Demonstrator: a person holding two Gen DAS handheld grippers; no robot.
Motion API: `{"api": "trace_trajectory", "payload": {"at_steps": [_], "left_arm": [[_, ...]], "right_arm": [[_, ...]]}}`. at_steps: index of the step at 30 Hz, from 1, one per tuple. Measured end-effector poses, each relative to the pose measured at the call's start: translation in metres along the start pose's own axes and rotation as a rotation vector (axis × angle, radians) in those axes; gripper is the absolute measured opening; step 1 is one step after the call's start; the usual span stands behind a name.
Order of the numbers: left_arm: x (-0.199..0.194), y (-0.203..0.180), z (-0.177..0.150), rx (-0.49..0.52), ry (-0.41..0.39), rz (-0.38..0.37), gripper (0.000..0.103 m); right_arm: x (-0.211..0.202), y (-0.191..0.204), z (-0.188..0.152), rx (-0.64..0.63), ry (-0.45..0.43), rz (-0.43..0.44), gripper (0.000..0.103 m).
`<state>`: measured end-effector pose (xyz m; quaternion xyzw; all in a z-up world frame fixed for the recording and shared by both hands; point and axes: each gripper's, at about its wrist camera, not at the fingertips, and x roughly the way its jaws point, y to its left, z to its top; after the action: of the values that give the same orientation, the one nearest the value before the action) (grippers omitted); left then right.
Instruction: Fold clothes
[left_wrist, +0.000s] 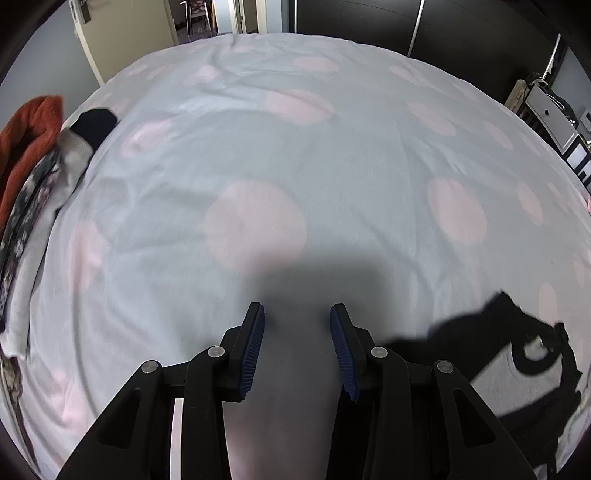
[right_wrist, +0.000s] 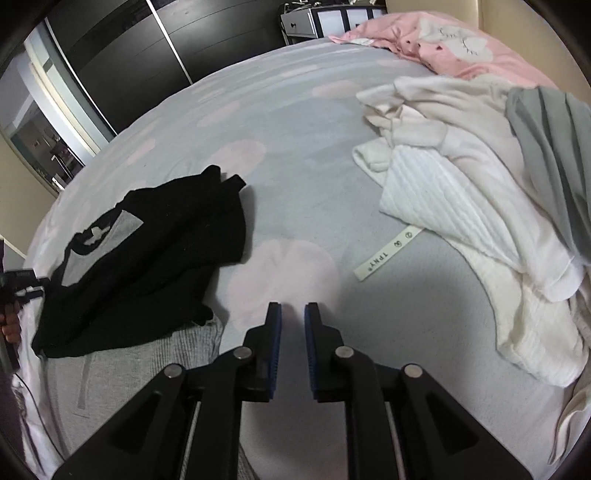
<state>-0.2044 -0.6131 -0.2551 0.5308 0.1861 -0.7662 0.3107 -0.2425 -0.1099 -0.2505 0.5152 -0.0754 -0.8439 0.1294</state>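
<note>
Both tongs hang over a bed (right_wrist: 295, 122) covered by a pale grey sheet with faded pink spots.

Left tongs (left_wrist: 297, 314): jaws spread, nothing between the blue pads, bare sheet below. The view is blurred, so fine detail is lost.

Right tongs (right_wrist: 293, 314): jaws narrowly parted with a clear gap, nothing between the pads, over bare sheet.

The black garment (right_wrist: 147, 266) lies crumpled on the sheet to the left of the right tongs, apart from them, with a grey panel showing at its upper left. It overlaps a grey ribbed fabric (right_wrist: 129, 373) whose lower part is cut off by the frame. In the left wrist view the same garment appears at the lower right edge, smeared and partly cropped.

A heap of white and cream clothes (right_wrist: 461, 192) lies to the right, a grey item (right_wrist: 554, 147) draped over it; individual pieces cannot be told apart. A printed white label strip (right_wrist: 388, 253) sticks out from beneath.

A stack of clothes (left_wrist: 33, 166), orange on top, sits at the left edge of the left wrist view, distorted and cropped.
</note>
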Motion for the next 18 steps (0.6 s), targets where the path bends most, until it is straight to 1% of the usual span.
{"api": "trace_trajectory", "payload": {"at_steps": [2, 4, 6, 7, 9, 11, 12, 14, 18], "left_arm": [[-0.011, 0.005, -0.013, -0.009, 0.003, -0.022, 0.04], [-0.024, 0.011, -0.032, -0.014, 0.005, -0.073, 0.04], [-0.036, 0.014, -0.053, -0.028, 0.015, -0.123, 0.04], [-0.04, 0.017, -0.062, -0.044, 0.016, -0.144, 0.04], [-0.045, 0.021, -0.083, -0.069, 0.023, -0.186, 0.04], [-0.045, 0.025, -0.099, -0.096, 0.013, -0.203, 0.04], [-0.044, 0.026, -0.101, -0.105, 0.004, -0.203, 0.04], [-0.039, 0.031, -0.104, -0.151, 0.0, -0.23, 0.04], [-0.037, 0.033, -0.1, -0.215, -0.011, -0.296, 0.04]], "right_arm": [[0.001, -0.004, 0.002, 0.025, 0.011, 0.022, 0.013], [0.0, -0.006, 0.002, 0.046, 0.024, 0.038, 0.014], [0.0, -0.009, 0.003, 0.077, 0.032, 0.073, 0.018], [0.0, -0.011, 0.003, 0.093, 0.034, 0.092, 0.019], [0.003, -0.015, 0.008, 0.133, 0.045, 0.152, 0.02], [0.01, -0.019, 0.015, 0.181, 0.062, 0.228, 0.02], [0.016, -0.022, 0.019, 0.214, 0.079, 0.275, 0.02], [0.029, -0.027, 0.025, 0.287, 0.108, 0.364, 0.02], [0.04, -0.033, 0.025, 0.356, 0.101, 0.422, 0.02]]}}
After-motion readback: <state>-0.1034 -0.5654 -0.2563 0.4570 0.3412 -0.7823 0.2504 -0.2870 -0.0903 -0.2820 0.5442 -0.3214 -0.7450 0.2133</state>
